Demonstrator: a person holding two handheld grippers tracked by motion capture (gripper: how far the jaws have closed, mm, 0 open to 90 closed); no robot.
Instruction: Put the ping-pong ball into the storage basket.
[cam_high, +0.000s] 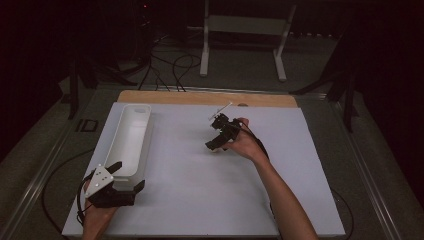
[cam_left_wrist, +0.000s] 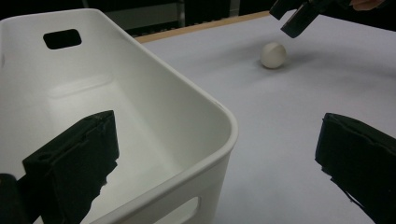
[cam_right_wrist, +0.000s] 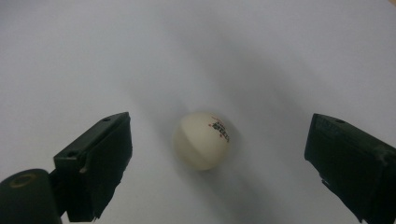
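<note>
A white ping-pong ball (cam_right_wrist: 201, 140) with small red print lies on the white table top (cam_right_wrist: 93, 56). My right gripper (cam_right_wrist: 219, 133) hangs open just above it, one black jaw on each side and neither touching. From the left gripper view the ball (cam_left_wrist: 273, 55) sits past the bin, under the right gripper's tips (cam_left_wrist: 299, 18). A long white plastic bin (cam_high: 131, 137) stands along the table's left side. My left gripper (cam_high: 127, 176) is open at the bin's near end. One jaw is inside the bin (cam_left_wrist: 140, 93), the other outside over the table.
The white board (cam_high: 200, 200) has a wooden strip (cam_high: 205, 97) along its far edge. Cables and a white stand (cam_high: 245, 30) lie on the floor behind. The bin has handle cut-outs at both ends and holds nothing I can see.
</note>
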